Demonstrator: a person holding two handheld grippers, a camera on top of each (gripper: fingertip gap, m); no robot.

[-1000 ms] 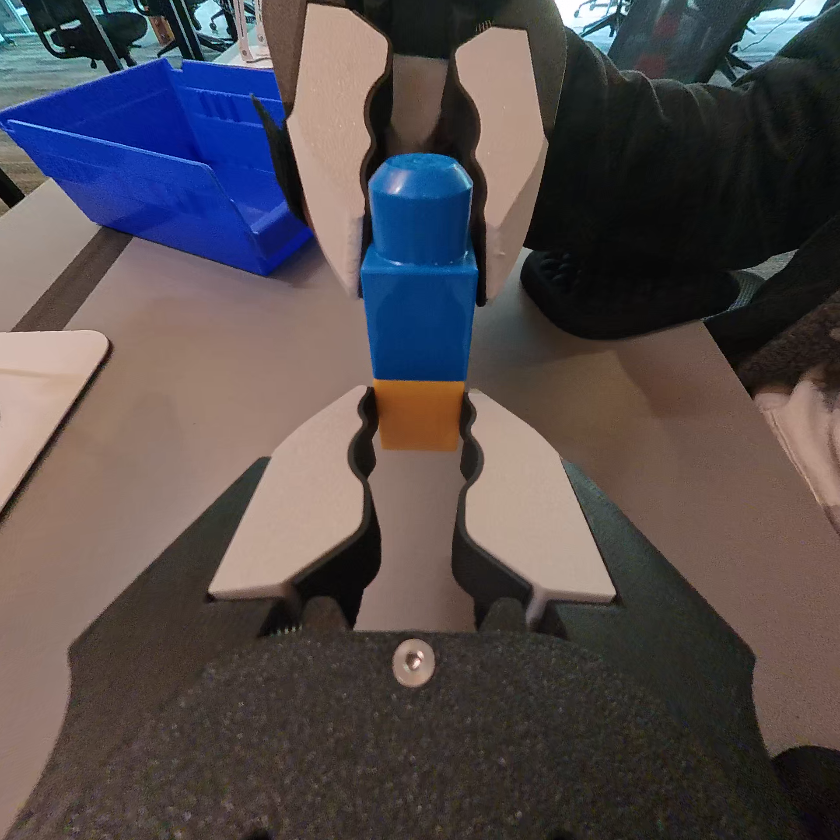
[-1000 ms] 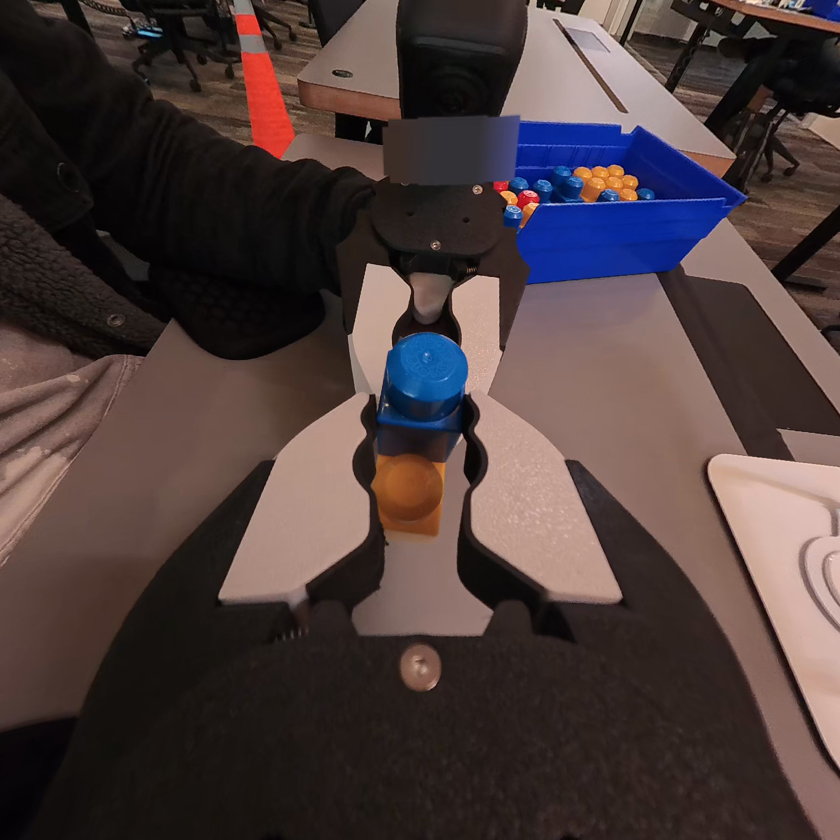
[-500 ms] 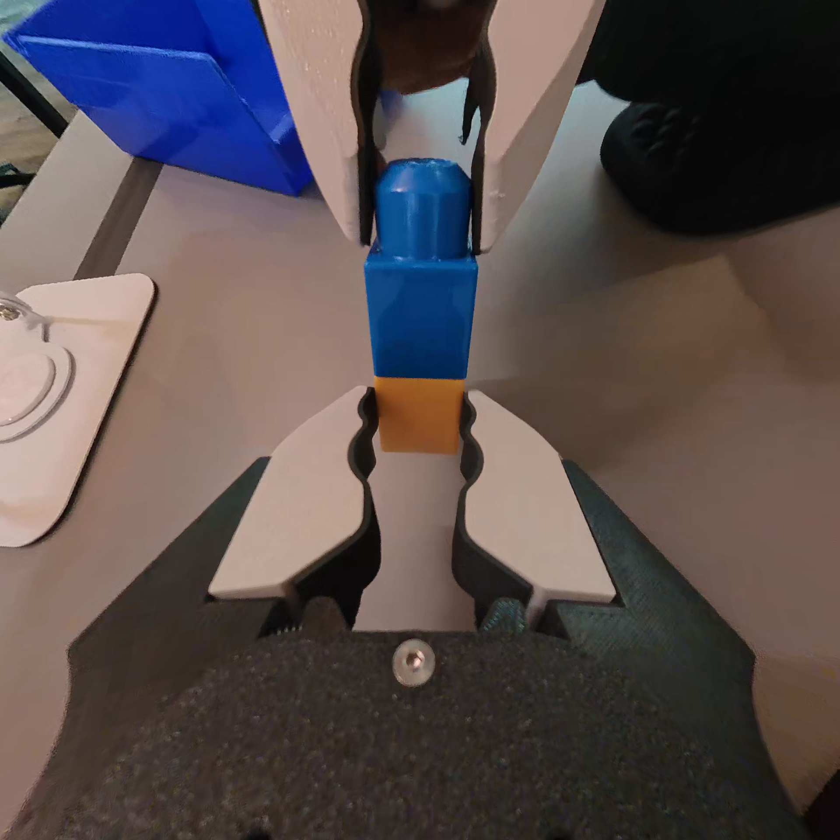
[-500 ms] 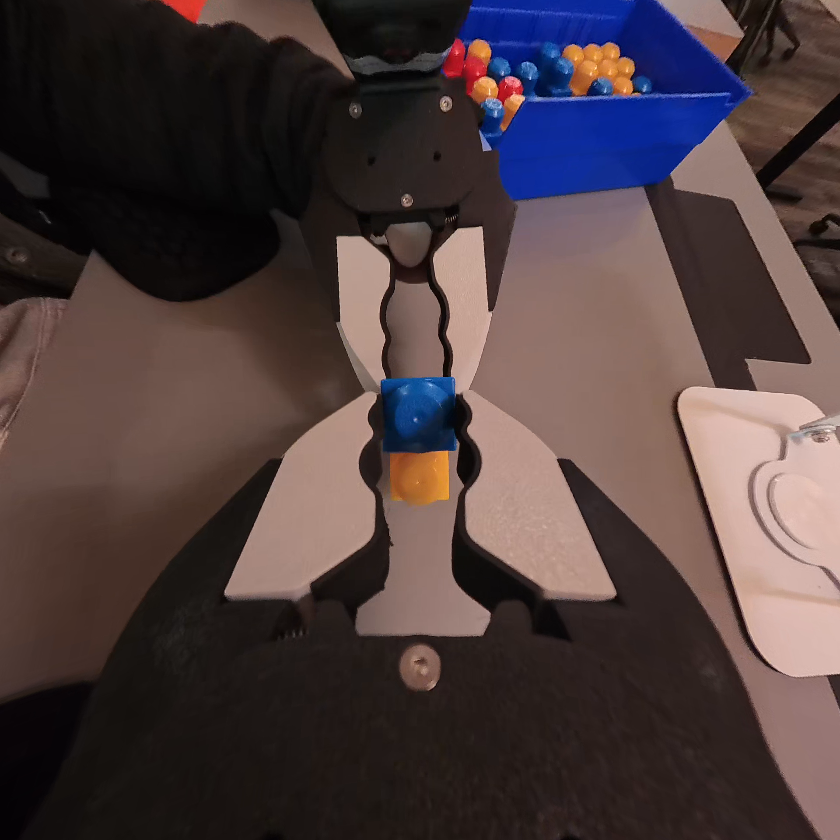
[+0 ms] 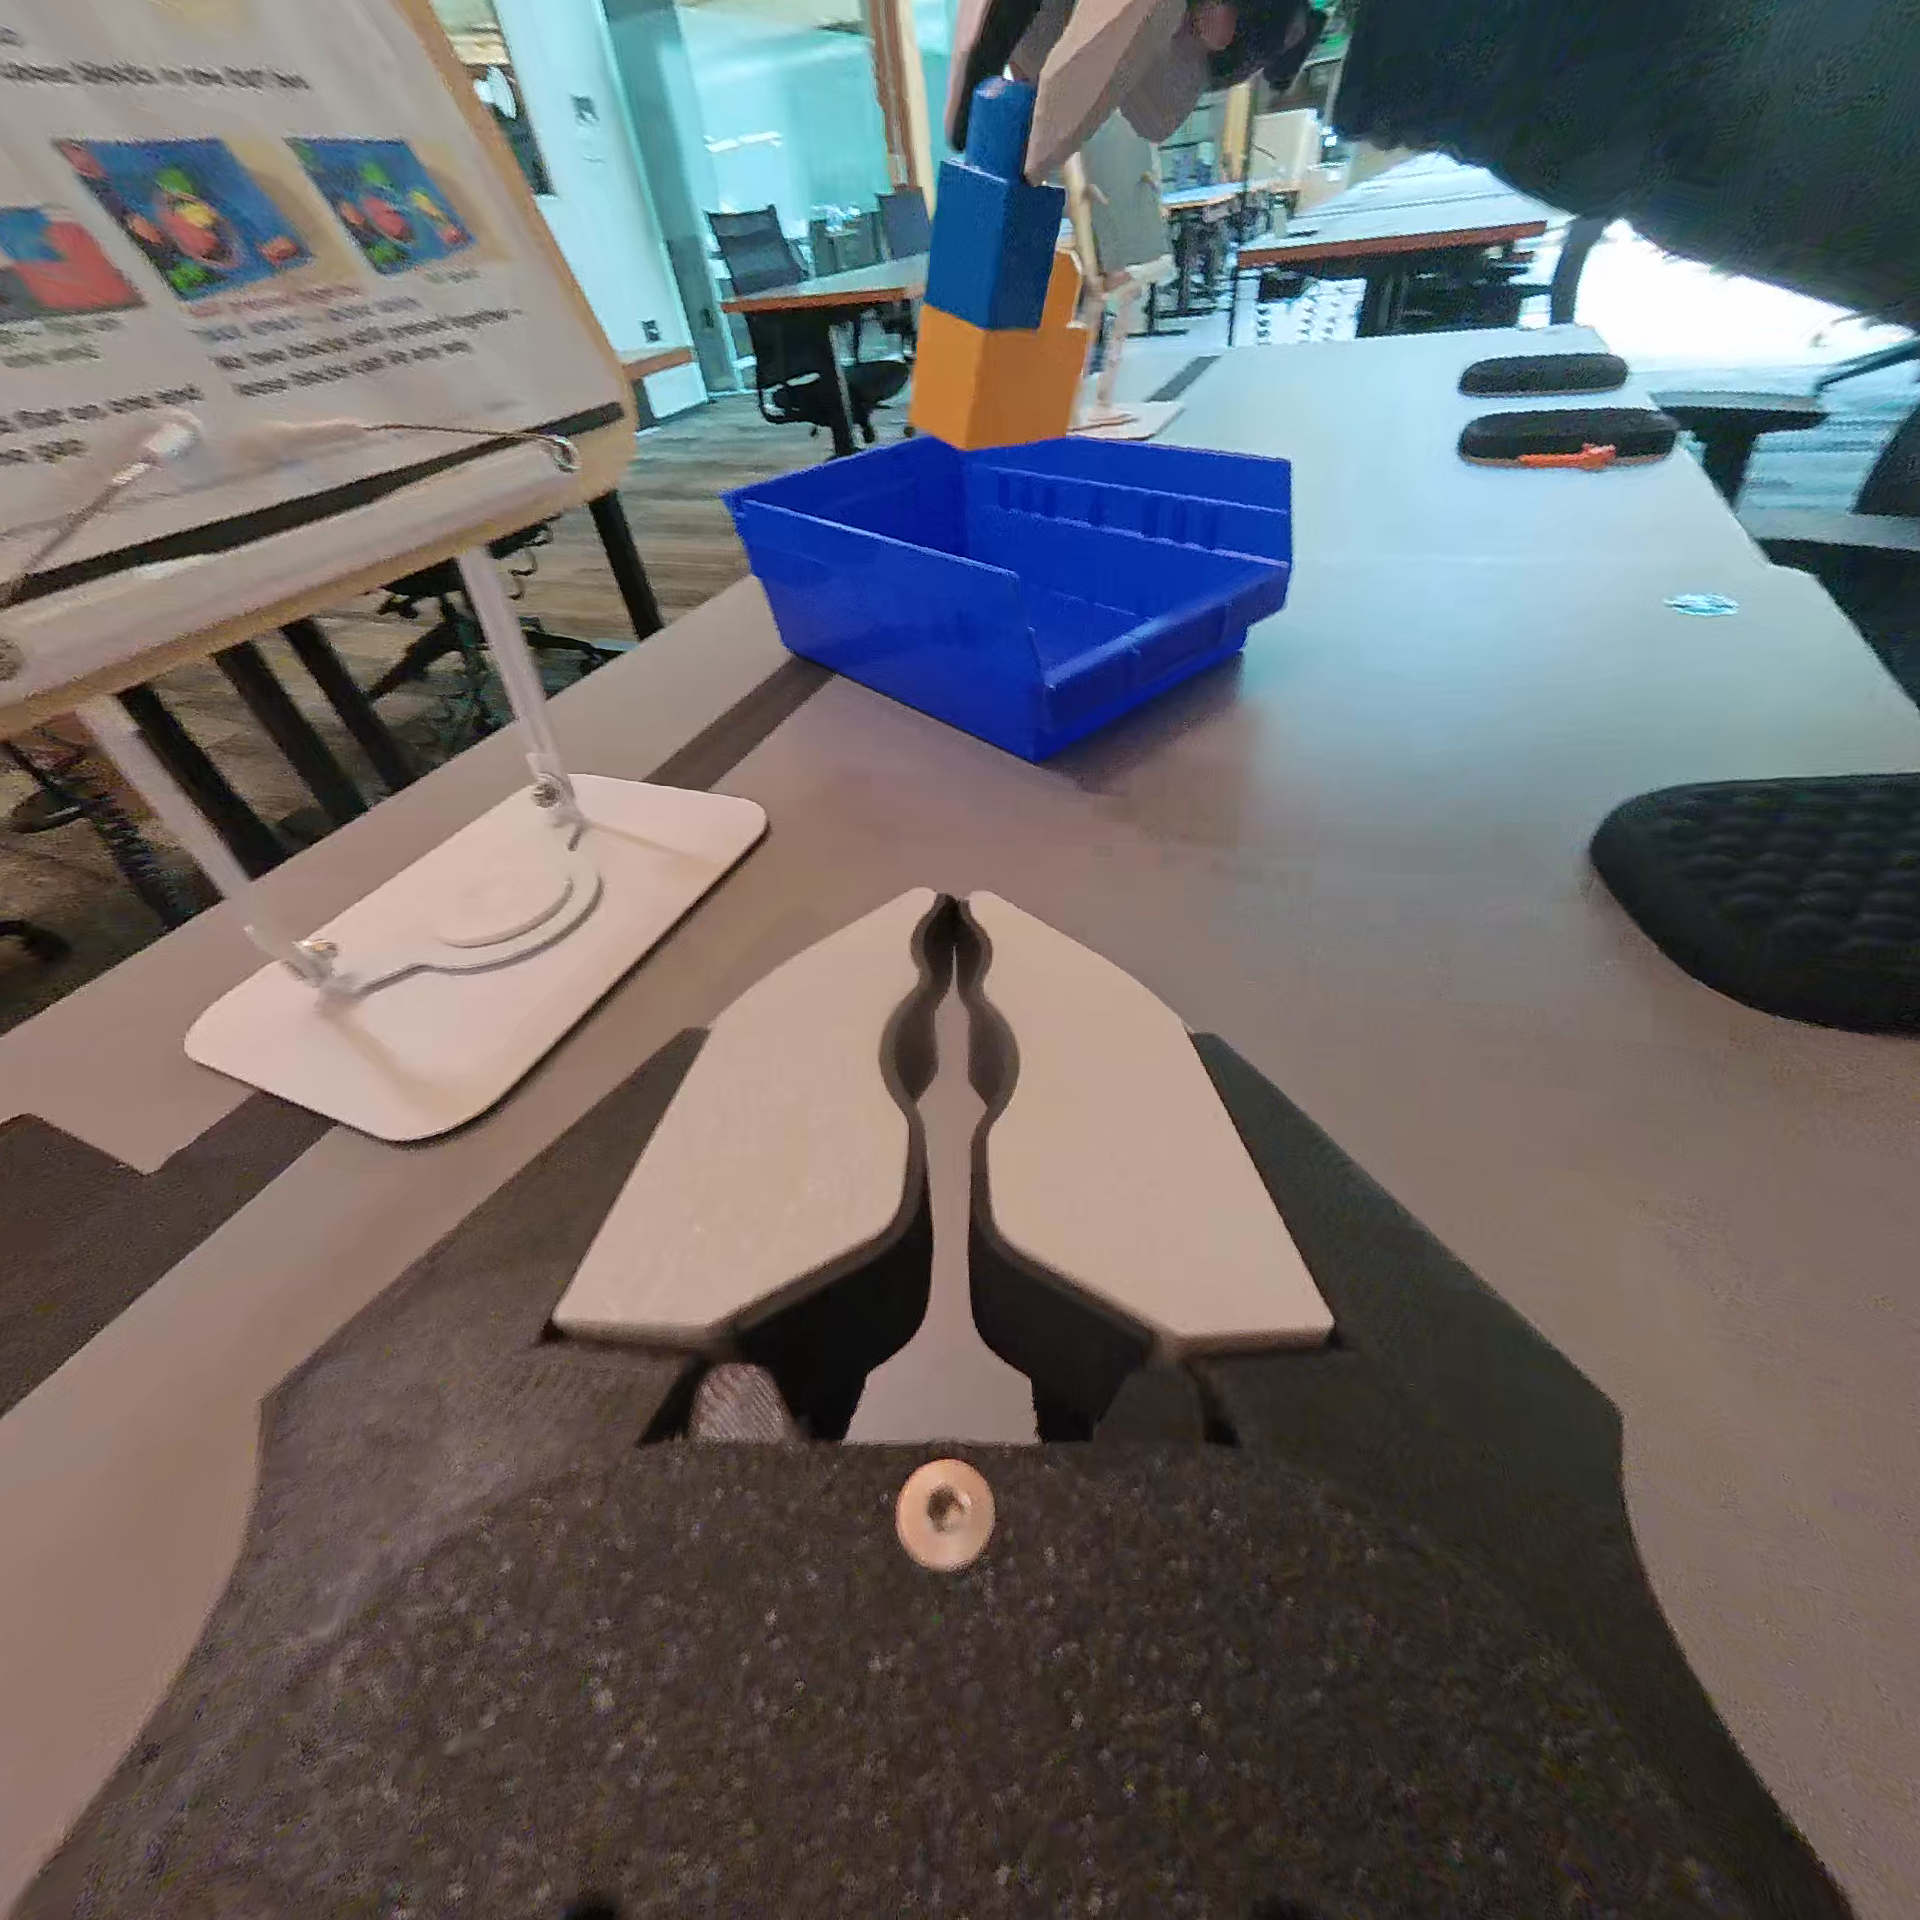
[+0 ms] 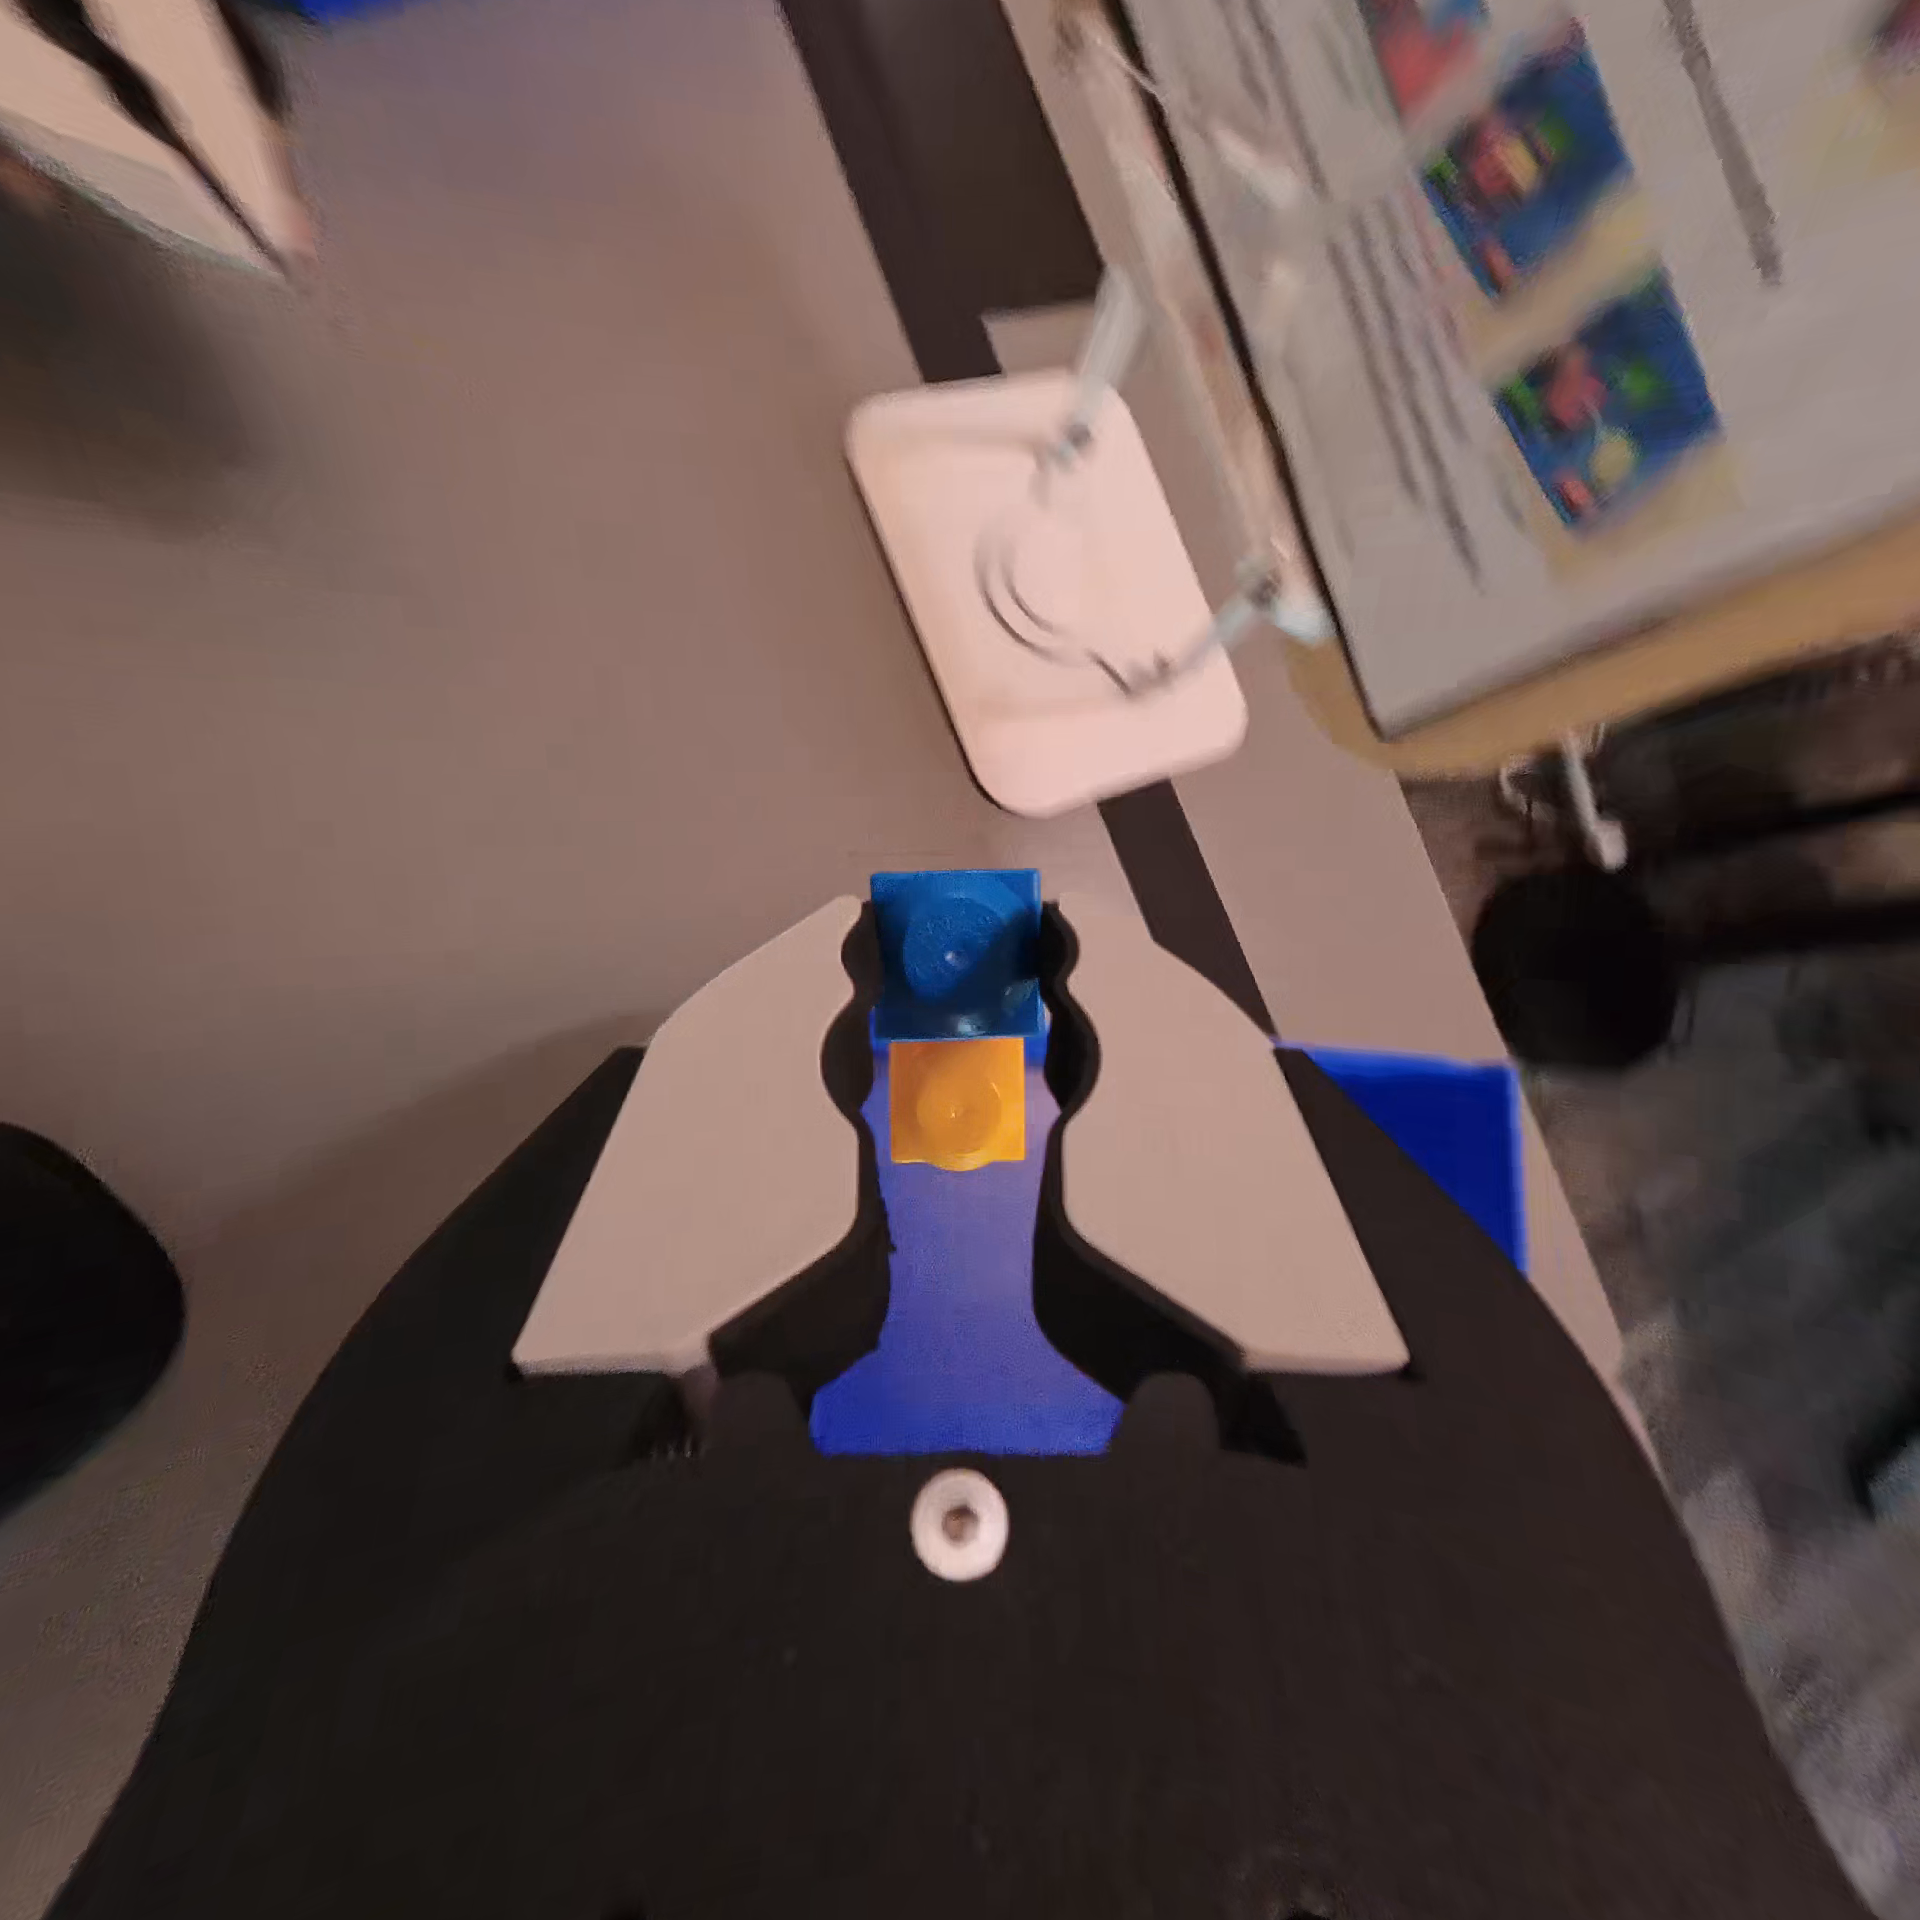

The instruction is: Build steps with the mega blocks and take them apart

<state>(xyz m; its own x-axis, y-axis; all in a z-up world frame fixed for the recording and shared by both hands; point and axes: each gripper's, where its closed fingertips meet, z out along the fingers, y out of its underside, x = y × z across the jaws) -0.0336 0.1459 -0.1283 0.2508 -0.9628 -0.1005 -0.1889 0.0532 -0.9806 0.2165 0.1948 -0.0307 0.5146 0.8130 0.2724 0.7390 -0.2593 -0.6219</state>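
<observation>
My right gripper (image 6: 956, 914) is shut on the blue block (image 6: 956, 951), which sits on an orange block (image 6: 956, 1101). It holds the pair in the air over the blue bin (image 6: 1423, 1132). In the left wrist view the right gripper (image 5: 1013, 114) pinches the blue block (image 5: 987, 249) by its top stud, with the orange block (image 5: 987, 374) hanging below, above the bin (image 5: 1018, 592). My left gripper (image 5: 951, 904) is shut with nothing between its fingers, low over the grey table (image 5: 1351, 935). It shows blurred at the top left of the right wrist view (image 6: 208, 135).
A white stand base (image 5: 488, 956) carries a tilted instruction board (image 5: 260, 260) at the left. A black padded rest (image 5: 1787, 894) lies at the right. A dark sleeve (image 5: 1662, 125) is at the top right. The table's left edge runs past the stand.
My left gripper let go of the orange block, drew back and closed on air. My right gripper lifted the blue and orange pair off the table and carried it over the bin.
</observation>
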